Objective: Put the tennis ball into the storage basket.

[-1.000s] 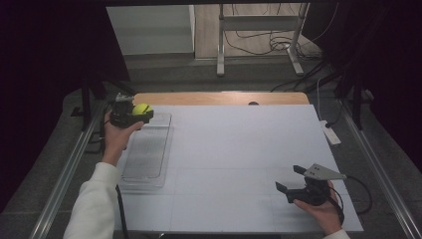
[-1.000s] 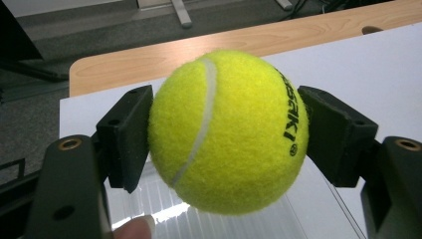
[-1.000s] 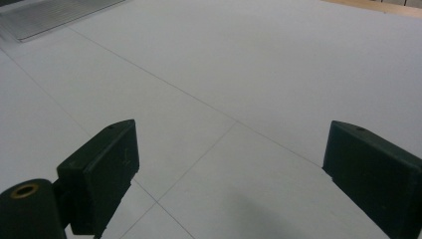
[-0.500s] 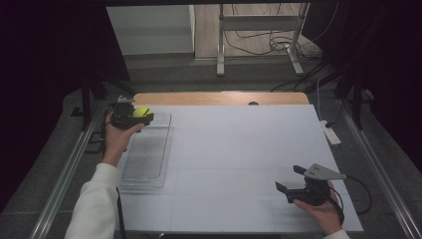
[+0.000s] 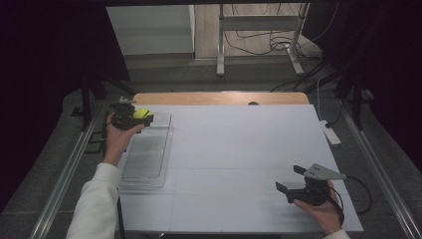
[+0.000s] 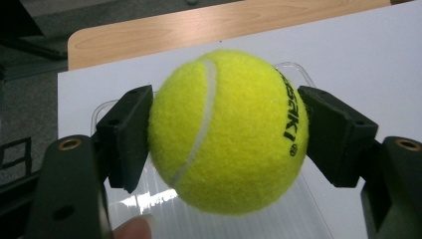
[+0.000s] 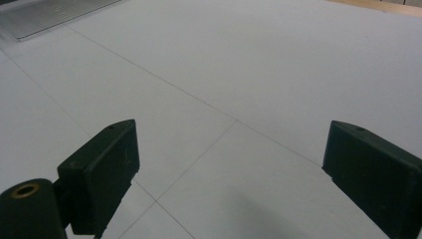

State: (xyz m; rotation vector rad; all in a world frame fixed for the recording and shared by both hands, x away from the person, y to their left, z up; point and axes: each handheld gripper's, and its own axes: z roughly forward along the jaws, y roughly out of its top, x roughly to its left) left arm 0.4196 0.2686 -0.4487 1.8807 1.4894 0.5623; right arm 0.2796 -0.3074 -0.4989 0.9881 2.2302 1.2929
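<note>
A yellow tennis ball with black lettering is clamped between the two black jaws of my left gripper. In the high view the ball and the left gripper hang just above the far end of a clear plastic tray at the table's left side. My right gripper rests low near the front right of the white table, jaws wide apart with nothing between them. The right gripper looks over bare white surface.
The clear tray's corner lies far off in the right gripper view. A wooden table edge runs along the back. A white power strip lies off the right edge. Metal rails flank the table.
</note>
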